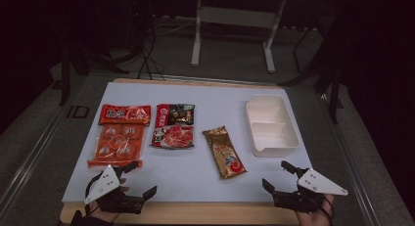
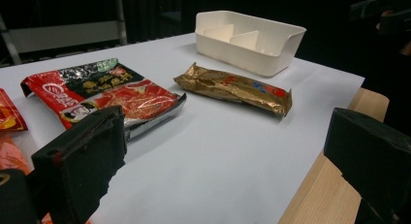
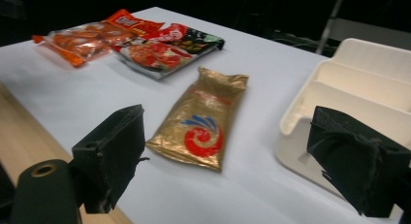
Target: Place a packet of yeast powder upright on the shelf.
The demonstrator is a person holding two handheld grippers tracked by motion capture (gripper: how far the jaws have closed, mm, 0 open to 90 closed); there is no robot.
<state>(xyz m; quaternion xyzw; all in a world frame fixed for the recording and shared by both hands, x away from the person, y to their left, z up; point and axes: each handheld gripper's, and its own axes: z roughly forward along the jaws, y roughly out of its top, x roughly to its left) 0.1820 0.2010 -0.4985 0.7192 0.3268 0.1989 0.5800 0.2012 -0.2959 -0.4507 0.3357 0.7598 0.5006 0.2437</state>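
Three snack packets lie in a row on the white mat (image 1: 195, 177): an orange multi-pack (image 1: 119, 135) at the left, a red-and-black packet (image 1: 173, 125) beside it, and a gold packet (image 1: 224, 151) right of centre. A white divided tray (image 1: 288, 138) stands at the right, with nothing inside. My left gripper (image 1: 141, 178) rests at the near left edge, open and holding nothing, just in front of the orange pack. My right gripper (image 1: 278, 175) is at the near right, open with nothing between its jaws, below the tray. The gold packet (image 3: 206, 117) lies ahead of its jaws.
The mat covers a wooden tabletop whose bare edge (image 1: 195, 214) runs along the front. Beyond the table's far side stand a white desk frame (image 1: 232, 20) and dark stands on a grey floor. Free mat lies between the packets and the front edge.
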